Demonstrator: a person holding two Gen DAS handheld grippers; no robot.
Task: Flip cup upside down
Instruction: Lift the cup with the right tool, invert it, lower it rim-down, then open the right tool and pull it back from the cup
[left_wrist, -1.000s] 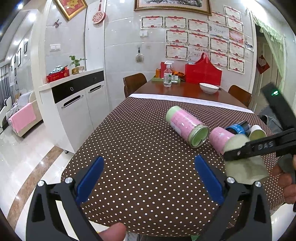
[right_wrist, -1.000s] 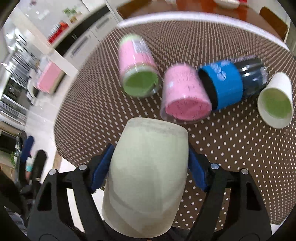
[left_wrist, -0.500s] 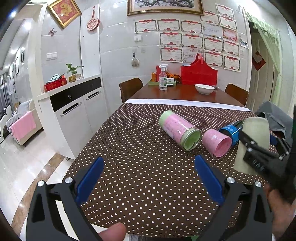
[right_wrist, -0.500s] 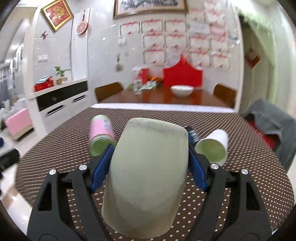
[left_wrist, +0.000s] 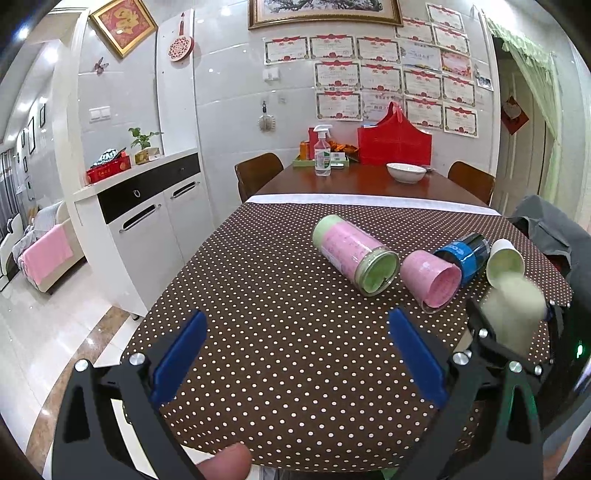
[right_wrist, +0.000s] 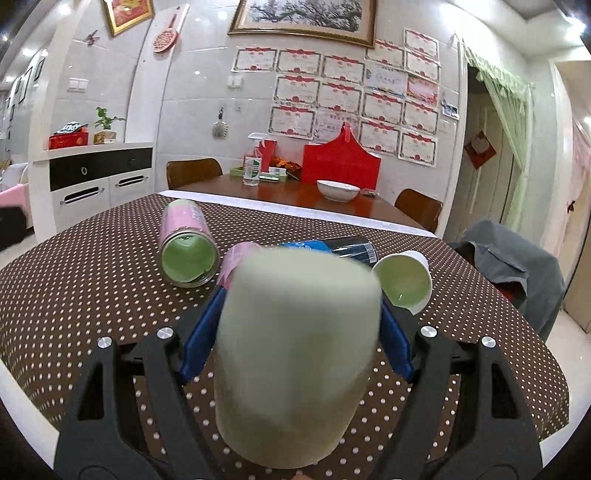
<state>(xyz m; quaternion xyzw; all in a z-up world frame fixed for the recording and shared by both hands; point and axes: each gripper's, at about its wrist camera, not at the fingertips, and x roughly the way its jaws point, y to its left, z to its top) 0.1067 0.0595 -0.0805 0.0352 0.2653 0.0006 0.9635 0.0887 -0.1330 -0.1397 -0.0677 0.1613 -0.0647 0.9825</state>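
Note:
My right gripper (right_wrist: 295, 332) is shut on a pale green cup (right_wrist: 295, 354), whose closed base points away from the camera, over the near edge of the dotted table. The cup is blurred. In the left wrist view the same cup (left_wrist: 515, 306) and right gripper (left_wrist: 513, 332) show at the right, near the table's front right corner. My left gripper (left_wrist: 295, 354) is open and empty above the front edge of the table.
Lying on the brown dotted tablecloth (left_wrist: 280, 295) are a pink-and-green jar (left_wrist: 354, 254), a pink cup (left_wrist: 432, 282), a blue-and-black cup (left_wrist: 463, 253) and a white cup with green inside (left_wrist: 504, 260). A chair with grey cloth (right_wrist: 513, 266) stands right. A white cabinet (left_wrist: 147, 214) stands left.
My right gripper has tilted and lowered with the cup, so the view now looks level across the table. The cup sits lower at the table's right corner. My left gripper stays open and still.

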